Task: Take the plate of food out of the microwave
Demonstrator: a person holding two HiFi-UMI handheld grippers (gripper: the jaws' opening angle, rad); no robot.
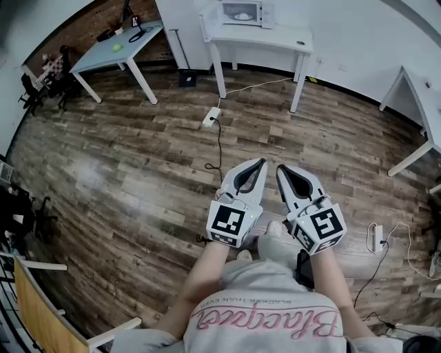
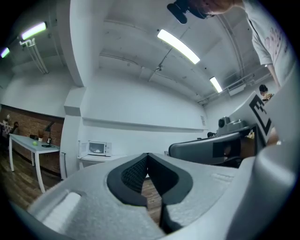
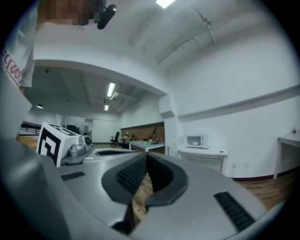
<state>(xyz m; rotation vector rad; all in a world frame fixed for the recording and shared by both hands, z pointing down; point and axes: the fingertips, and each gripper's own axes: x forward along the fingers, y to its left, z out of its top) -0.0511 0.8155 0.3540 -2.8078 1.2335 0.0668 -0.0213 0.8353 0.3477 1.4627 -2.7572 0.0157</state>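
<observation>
A white microwave (image 1: 241, 13) stands on a white table (image 1: 279, 39) against the far wall, well across the room from me. Its door looks swung open to the left, and something pale like a plate (image 1: 242, 16) shows inside. The microwave (image 2: 96, 148) is small and distant in the left gripper view, and the microwave (image 3: 197, 140) is likewise far off in the right gripper view. My left gripper (image 1: 260, 163) and right gripper (image 1: 280, 167) are held side by side in front of my body, level, tips toward the microwave. Both are shut with nothing between the jaws.
A power strip (image 1: 211, 117) and its black cable lie on the wooden floor between me and the microwave table. A light blue desk (image 1: 117, 50) stands far left, another white table (image 1: 422, 96) at the right. A wooden chair (image 1: 38, 310) is near left.
</observation>
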